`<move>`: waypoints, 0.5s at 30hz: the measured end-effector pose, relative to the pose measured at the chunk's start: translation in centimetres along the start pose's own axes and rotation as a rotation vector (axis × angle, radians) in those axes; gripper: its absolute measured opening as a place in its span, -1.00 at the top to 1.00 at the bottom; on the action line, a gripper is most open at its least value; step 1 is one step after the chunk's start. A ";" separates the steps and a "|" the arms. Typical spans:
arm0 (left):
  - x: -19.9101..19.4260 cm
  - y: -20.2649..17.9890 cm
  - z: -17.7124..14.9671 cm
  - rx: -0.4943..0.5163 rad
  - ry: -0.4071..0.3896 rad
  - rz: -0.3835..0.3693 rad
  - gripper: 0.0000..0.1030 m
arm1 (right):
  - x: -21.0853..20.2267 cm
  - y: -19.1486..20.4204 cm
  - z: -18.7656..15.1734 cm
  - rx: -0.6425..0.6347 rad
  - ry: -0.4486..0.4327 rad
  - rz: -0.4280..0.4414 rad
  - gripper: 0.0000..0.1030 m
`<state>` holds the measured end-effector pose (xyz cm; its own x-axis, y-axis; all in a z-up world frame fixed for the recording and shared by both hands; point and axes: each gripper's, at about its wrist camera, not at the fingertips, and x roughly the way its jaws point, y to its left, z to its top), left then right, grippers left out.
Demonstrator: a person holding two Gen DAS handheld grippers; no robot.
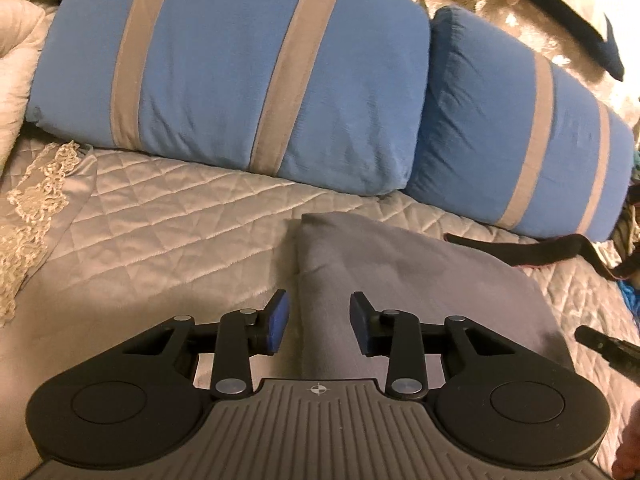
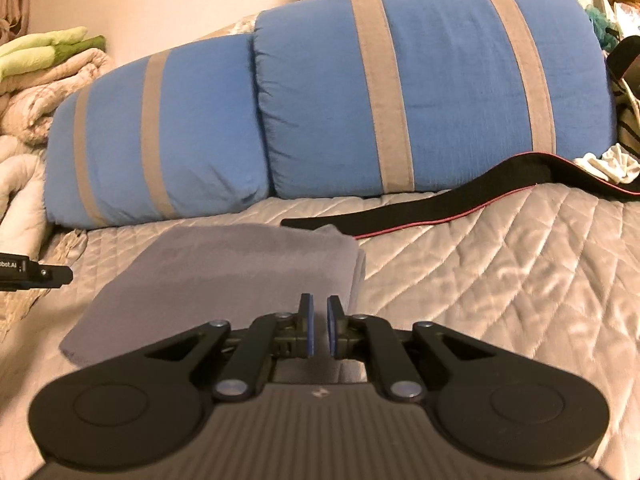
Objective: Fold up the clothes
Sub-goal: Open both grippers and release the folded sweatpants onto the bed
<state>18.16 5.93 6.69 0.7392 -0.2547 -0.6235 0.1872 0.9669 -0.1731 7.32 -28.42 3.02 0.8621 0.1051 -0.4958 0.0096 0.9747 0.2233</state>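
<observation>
Grey garment (image 2: 224,276) lies folded flat on the bed (image 2: 500,280), looks done to me. Left gripper (image 1: 319,322) apart and empty, right gripper (image 2: 320,328) nearly together, nothing held. Black garment (image 2: 440,204) by the pillows (image 2: 320,100) probably still unfolded; the view there is blurred.

The right tool (image 2: 319,326), jaws narrowly apart and empty, hangs above the folded grey cloth (image 2: 224,276) on the bed (image 2: 500,280).
</observation>
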 end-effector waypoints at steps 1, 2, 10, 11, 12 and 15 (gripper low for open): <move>-0.4 -0.1 -0.5 0.004 -0.001 -0.001 0.37 | -0.4 0.2 -0.3 -0.004 -0.001 0.001 0.69; -0.9 -0.3 -1.0 0.011 -0.001 -0.003 0.37 | -0.7 0.5 -0.6 -0.010 -0.002 0.001 0.69; -3.7 -1.3 -4.9 0.049 0.013 0.034 0.61 | -3.1 3.3 -4.0 -0.073 -0.027 0.011 0.69; -4.1 -1.3 -5.4 0.048 0.012 0.039 0.63 | -3.3 3.6 -4.6 -0.079 -0.031 0.008 0.69; -4.4 -1.3 -5.8 0.046 0.012 0.042 0.64 | -3.4 3.8 -5.2 -0.082 -0.033 0.001 0.69; -5.3 -1.4 -6.8 0.042 0.018 0.030 0.65 | -3.9 4.5 -6.2 -0.104 -0.039 -0.013 0.64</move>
<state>9.60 5.85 5.01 0.7334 -0.2259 -0.6411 0.1930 0.9736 -0.1222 0.81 -23.19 0.74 0.8814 0.0868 -0.4643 -0.0301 0.9913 0.1282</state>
